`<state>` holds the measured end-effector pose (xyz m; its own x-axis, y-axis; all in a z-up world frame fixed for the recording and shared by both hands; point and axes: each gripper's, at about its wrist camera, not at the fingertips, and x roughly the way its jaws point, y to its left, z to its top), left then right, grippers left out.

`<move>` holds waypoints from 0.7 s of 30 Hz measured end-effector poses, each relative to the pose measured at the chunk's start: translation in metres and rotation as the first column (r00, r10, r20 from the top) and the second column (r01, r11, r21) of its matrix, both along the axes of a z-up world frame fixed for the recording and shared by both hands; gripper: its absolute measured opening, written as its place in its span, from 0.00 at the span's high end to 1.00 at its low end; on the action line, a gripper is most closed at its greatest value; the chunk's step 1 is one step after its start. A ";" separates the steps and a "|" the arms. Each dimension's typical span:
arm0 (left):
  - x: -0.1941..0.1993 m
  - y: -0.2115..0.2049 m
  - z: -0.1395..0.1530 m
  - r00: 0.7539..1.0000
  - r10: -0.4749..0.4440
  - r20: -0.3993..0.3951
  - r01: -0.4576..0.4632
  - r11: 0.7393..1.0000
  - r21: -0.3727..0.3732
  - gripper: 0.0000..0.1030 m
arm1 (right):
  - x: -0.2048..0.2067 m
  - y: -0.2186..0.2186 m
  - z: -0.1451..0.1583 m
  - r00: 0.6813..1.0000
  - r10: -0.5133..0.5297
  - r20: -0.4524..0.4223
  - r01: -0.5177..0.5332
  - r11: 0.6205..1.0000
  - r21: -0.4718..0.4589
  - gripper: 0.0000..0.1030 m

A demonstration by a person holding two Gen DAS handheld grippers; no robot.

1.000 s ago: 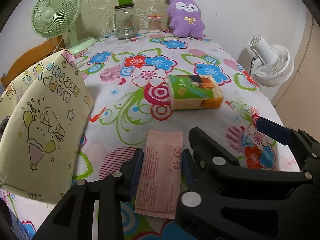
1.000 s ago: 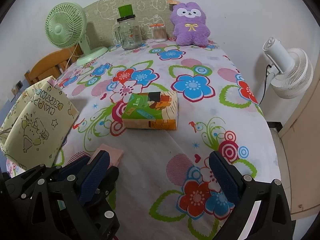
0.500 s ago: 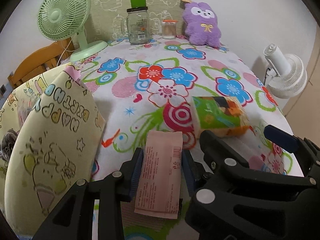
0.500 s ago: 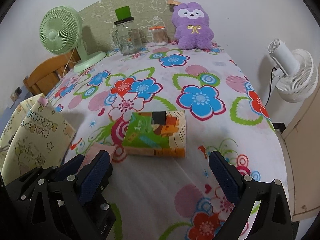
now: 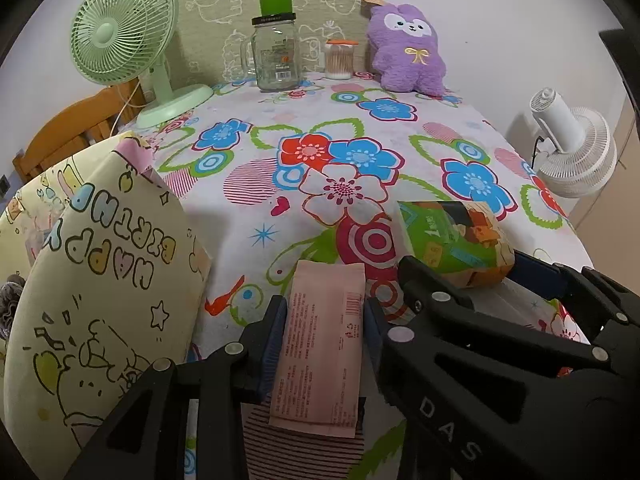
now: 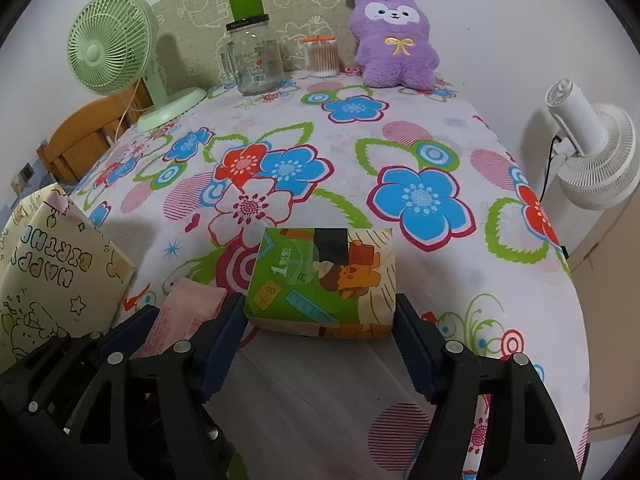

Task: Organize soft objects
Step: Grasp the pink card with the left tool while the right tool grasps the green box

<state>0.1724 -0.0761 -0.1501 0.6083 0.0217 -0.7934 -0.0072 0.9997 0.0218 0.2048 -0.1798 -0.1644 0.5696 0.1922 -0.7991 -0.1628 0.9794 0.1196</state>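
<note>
My left gripper [image 5: 325, 322] is shut on a flat pink packet [image 5: 320, 344] and holds it above the table's near edge. The packet also shows in the right wrist view [image 6: 188, 316]. My right gripper [image 6: 320, 332] is open, its jaws on either side of a green and orange tissue pack [image 6: 324, 280] that lies on the floral tablecloth [image 6: 400, 152]. The pack also shows in the left wrist view [image 5: 452, 240]. A yellow "Happy Birthday" bag [image 5: 100, 300] stands open at the left. A purple plush toy [image 6: 394, 40] sits at the back.
A green desk fan [image 5: 124, 40], a glass jar [image 5: 276, 56] with a green cup on it and a cotton swab tub [image 5: 340, 58] stand at the back. A white fan [image 6: 592, 148] stands beyond the table's right edge. A wooden chair [image 5: 72, 132] is at the left.
Both grippers moved forward over the table. The right gripper's open jaws closed in around the tissue pack. The left gripper kept its hold on the pink packet.
</note>
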 end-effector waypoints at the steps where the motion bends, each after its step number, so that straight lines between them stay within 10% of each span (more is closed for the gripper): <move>1: 0.000 0.000 0.000 1.000 -0.001 0.000 0.001 1.000 -0.001 0.62 | -0.001 0.000 0.001 1.000 -0.004 0.002 0.004 1.000 -0.005 0.31; 21: -0.032 -0.004 0.030 0.997 -0.048 0.062 0.049 0.998 -0.028 0.62 | -0.038 -0.007 0.035 0.997 -0.040 0.059 0.040 0.999 0.008 0.33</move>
<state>0.1399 -0.0801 -0.1205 0.6552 -0.0321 -0.7548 0.0409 0.9991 -0.0070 0.1667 -0.1865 -0.1295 0.6228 0.1738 -0.7628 -0.1306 0.9844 0.1176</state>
